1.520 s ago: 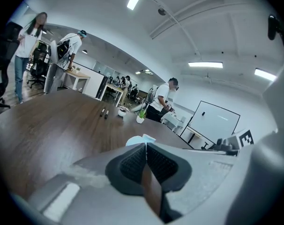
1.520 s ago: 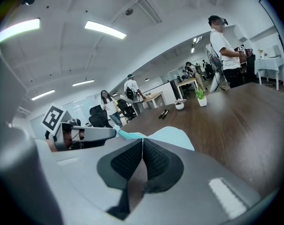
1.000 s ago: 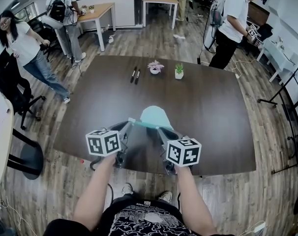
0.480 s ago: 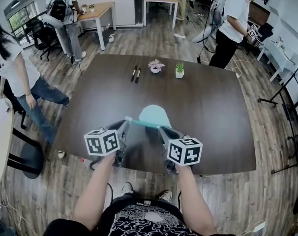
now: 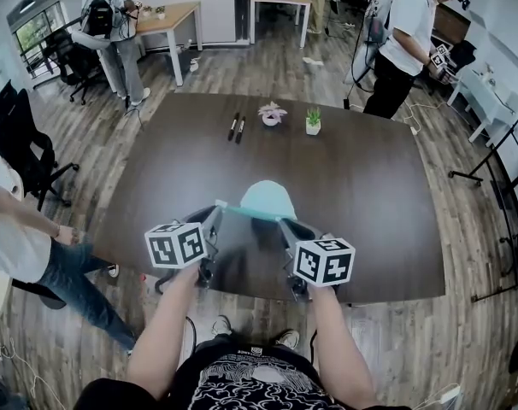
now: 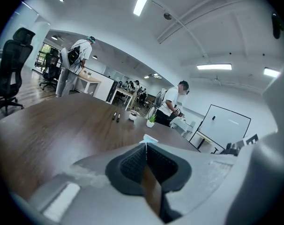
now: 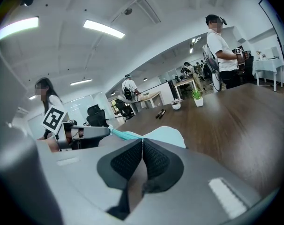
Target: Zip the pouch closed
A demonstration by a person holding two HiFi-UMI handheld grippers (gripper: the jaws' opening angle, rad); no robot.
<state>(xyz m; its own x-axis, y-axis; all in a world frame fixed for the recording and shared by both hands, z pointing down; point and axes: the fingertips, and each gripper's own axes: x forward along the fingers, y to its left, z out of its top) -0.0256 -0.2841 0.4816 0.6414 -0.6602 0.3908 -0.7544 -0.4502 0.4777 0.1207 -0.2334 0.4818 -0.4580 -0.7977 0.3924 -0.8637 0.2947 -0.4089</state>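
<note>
Your left claw (image 6: 145, 149) was pressed shut. A thin pale bit of the pouch (image 5: 269, 200) stuck out past its tips, so it was pinching the pouch's left end. Your right claw (image 7: 142, 143) was shut too, with its tips right at the pouch's other end. I think it was pinching the edge or the zip pull there, but the pull was too small to see.

Between the two claws ran the pouch's top edge (image 5: 249, 213). It was a darker green line, pulled straight, going from left to right in front of you. I think that was the line the zip had to travel along.

The round body of the pouch lay on the far side of that line and looked lifted a bit above the tabletop (image 5: 370, 186). Both claws were on the near side, one at each end, so neither was nearer than the other. I think the next move was a slide sideways along that edge, with one claw holding its end still.

The two pens (image 5: 235, 129) and the little green plant (image 5: 311, 123) sat far off, well apart from the pouch.
</note>
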